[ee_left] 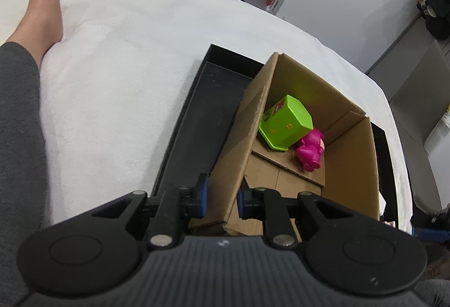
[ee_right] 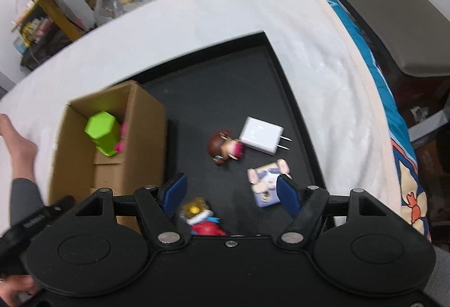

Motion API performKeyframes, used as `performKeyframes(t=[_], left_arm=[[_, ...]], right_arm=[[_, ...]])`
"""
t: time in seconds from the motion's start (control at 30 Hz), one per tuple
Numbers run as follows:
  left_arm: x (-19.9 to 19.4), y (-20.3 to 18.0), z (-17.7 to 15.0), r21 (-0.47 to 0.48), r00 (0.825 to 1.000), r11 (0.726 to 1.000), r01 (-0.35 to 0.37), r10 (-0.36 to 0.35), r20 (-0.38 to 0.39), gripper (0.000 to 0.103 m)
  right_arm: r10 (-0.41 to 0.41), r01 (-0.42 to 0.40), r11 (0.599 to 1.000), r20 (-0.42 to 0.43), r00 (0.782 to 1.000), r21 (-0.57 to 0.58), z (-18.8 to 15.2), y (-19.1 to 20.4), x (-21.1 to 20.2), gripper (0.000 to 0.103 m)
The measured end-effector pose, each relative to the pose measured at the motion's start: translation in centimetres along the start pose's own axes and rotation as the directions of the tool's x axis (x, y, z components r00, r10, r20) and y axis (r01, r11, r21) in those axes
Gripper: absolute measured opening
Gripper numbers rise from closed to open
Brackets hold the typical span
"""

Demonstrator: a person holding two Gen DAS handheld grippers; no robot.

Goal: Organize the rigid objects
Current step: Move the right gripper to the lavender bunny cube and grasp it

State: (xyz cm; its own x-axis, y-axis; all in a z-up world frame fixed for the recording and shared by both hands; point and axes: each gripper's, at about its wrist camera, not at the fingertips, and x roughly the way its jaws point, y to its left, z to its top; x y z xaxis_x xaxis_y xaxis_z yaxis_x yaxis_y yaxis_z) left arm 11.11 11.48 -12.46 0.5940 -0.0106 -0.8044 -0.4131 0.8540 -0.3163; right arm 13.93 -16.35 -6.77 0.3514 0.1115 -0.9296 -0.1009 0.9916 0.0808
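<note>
A cardboard box (ee_left: 348, 155) stands on a black tray (ee_left: 197, 121) on a white bed. Inside lie a green hexagonal cup (ee_left: 285, 122) and a pink pig toy (ee_left: 310, 149). My left gripper (ee_left: 222, 196) straddles the box's near left wall, its pads close on either side of the cardboard. In the right wrist view the box (ee_right: 140, 121) is at left with the green cup (ee_right: 102, 132) in it. My right gripper (ee_right: 230, 191) is open and empty above the tray (ee_right: 225, 87), over a red and gold figure (ee_right: 201, 218). A blue-white bunny cube (ee_right: 265, 184), a brown-haired doll (ee_right: 225, 146) and a white charger (ee_right: 261, 135) lie ahead.
A person's bare leg and foot (ee_left: 42, 6) rest on the bed at the left. A grey chair (ee_right: 393, 11) stands beyond the bed's right edge. The bed's patterned side (ee_right: 405, 155) drops off at right. A cluttered floor and shelves lie beyond the far edge.
</note>
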Motion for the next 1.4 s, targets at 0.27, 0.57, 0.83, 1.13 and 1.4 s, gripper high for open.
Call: performKeyframes(t=[0.27, 0.57, 0.83, 1.13, 1.4], left_arm=[[-0.2, 0.1, -0.1, -0.008, 1.000, 1.000, -0.020, 0.020, 0.005, 0.017], [-0.3, -0.4, -0.3, -0.005, 0.999, 0.999, -0.041, 0.041, 0.010, 0.017], [-0.3, -0.6, -0.3, -0.006, 0.998, 0.998, -0.055, 0.055, 0.012, 0.017], [-0.2, -0.6, -0.2, -0.009, 0.999, 0.999, -0.054, 0.054, 0.010, 0.017], [-0.3, -0.6, -0.2, -0.005, 0.999, 0.999, -0.049, 0.049, 0.011, 0.017]], right_arm=[[-0.021, 0.022, 0.999, -0.038, 0.999, 0.025, -0.5, -1.7, 2.6, 0.070], [-0.054, 0.056, 0.998, -0.070, 0.996, 0.021, -0.9, -2.8, 5.1, 0.070], [-0.085, 0.082, 0.996, -0.101, 0.991, -0.030, -0.9, -2.9, 7.2, 0.069], [-0.077, 0.073, 0.997, -0.147, 0.986, -0.034, -0.7, -3.0, 8.8, 0.047], [-0.051, 0.048, 0.999, -0.130, 0.990, -0.022, -0.8, -2.8, 7.6, 0.046]])
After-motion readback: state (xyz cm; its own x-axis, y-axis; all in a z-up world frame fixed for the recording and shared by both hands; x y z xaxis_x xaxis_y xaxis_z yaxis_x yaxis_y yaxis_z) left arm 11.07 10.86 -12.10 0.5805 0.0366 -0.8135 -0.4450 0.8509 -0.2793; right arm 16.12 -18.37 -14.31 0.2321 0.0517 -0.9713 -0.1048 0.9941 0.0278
